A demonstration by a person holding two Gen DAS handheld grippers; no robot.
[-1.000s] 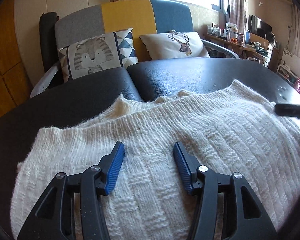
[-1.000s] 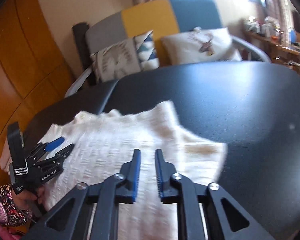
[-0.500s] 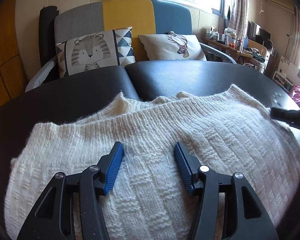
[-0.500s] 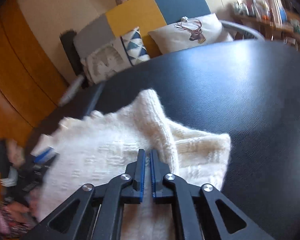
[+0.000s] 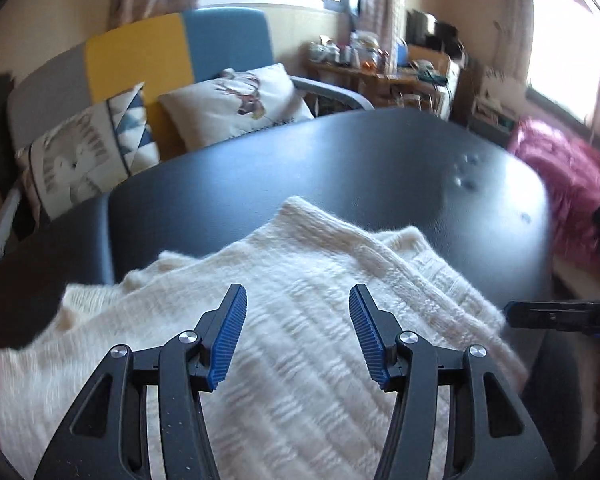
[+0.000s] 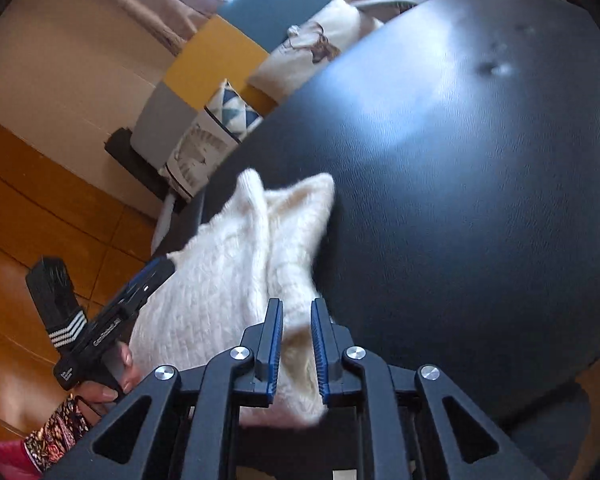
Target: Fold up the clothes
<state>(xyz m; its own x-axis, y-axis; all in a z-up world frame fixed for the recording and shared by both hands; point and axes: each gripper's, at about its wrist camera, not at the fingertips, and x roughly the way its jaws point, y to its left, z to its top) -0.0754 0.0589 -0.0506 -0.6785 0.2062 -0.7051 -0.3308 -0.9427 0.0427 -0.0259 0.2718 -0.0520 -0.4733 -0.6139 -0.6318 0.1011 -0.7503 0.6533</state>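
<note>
We see a cream knitted sweater (image 5: 284,320) lying partly folded on a black padded table (image 5: 340,168), with one ribbed edge doubled over its right side in the left wrist view. The left gripper (image 5: 298,332) hangs over the middle of the sweater with its jaws standing wide apart; its blue ribbed pads (image 5: 230,336) press on nothing and no fold rises between them. At the right edge of that view the tip of the right gripper (image 5: 556,316) shows just beside the sweater's doubled edge. In the right wrist view the right gripper (image 6: 296,344) has its jaws nearly together, with a fold of the sweater (image 6: 236,280) between its blue pads (image 6: 274,344); we take the fold as gripped, though blur hides the exact contact. From there the knit runs away toward the far side of the table (image 6: 460,160) as a narrow bunched strip. The left gripper (image 6: 140,284) appears at the left of that view, over the sweater's edge, held by a hand (image 6: 112,376) in a patterned sleeve (image 6: 56,428). Behind the table stands a sofa (image 5: 140,52) in grey, yellow and blue panels bearing a tiger-print cushion (image 5: 84,156) and a deer-print cushion (image 5: 236,104). A pink cloth (image 5: 560,176) lies beyond the table's right end.
</note>
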